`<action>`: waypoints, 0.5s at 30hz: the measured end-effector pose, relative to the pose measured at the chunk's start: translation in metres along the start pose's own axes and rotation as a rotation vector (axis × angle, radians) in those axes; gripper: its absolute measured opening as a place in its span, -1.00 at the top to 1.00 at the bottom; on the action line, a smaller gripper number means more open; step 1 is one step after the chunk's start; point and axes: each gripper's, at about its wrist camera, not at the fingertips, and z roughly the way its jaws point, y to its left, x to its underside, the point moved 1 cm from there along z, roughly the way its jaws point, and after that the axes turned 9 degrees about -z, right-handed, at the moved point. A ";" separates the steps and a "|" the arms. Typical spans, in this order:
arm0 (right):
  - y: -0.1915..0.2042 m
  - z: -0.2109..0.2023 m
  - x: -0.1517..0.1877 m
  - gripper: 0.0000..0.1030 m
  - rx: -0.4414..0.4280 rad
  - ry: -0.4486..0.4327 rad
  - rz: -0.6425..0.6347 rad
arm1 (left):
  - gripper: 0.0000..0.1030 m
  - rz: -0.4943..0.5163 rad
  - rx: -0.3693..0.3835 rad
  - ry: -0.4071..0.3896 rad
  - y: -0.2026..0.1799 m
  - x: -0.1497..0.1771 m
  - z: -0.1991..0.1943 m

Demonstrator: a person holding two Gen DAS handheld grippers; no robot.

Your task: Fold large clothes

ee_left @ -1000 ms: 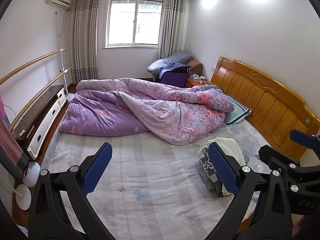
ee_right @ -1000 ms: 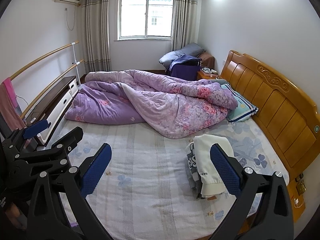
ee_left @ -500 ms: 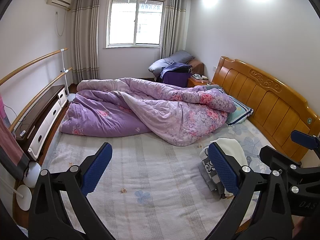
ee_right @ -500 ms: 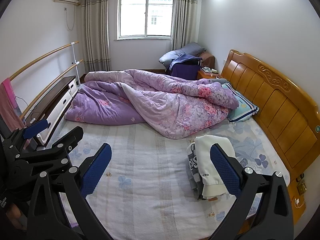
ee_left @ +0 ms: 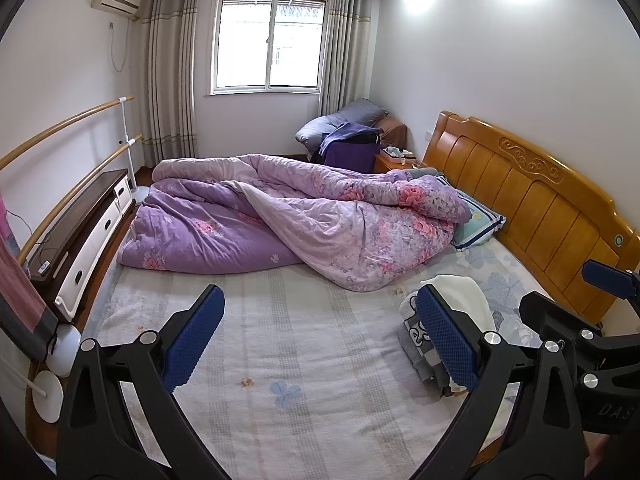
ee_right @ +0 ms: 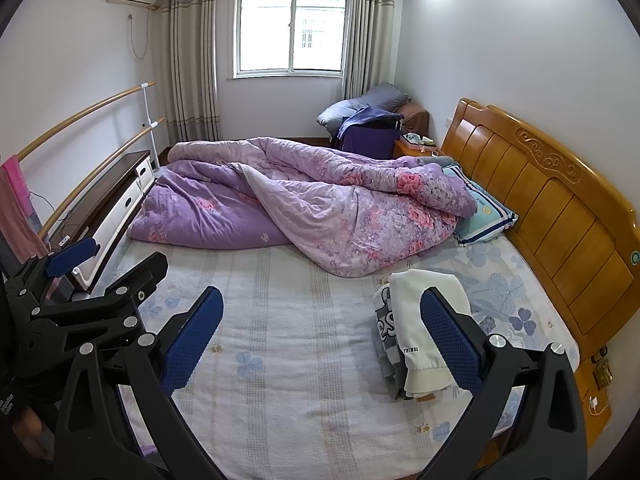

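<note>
- The left gripper (ee_left: 318, 338) and the right gripper (ee_right: 320, 338) both hover above the bed (ee_right: 288, 360), fingers wide apart, holding nothing.
- The stack of clothes (ee_right: 416, 332) lies at about 4 o'clock on the bed, near the headboard (ee_right: 560, 216).
- I judge this a pause between garments; next, reach for a garment to fold.

A wide bare stretch of the pale flowered bed sheet (ee_right: 288, 344) is seen in front. It is blocked behind by the big purple quilt (ee_right: 320, 204) and beside by the folded clothes pile (ee_right: 416, 332).
</note>
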 end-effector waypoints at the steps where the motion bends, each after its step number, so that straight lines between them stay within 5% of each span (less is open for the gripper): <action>1: 0.000 0.000 0.000 -0.85 0.001 -0.001 -0.001 | -0.88 0.000 -0.001 -0.003 0.001 0.000 0.000; 15: 0.001 0.002 0.000 -0.85 -0.001 -0.002 -0.002 | -0.88 0.014 -0.012 -0.029 0.016 -0.002 -0.007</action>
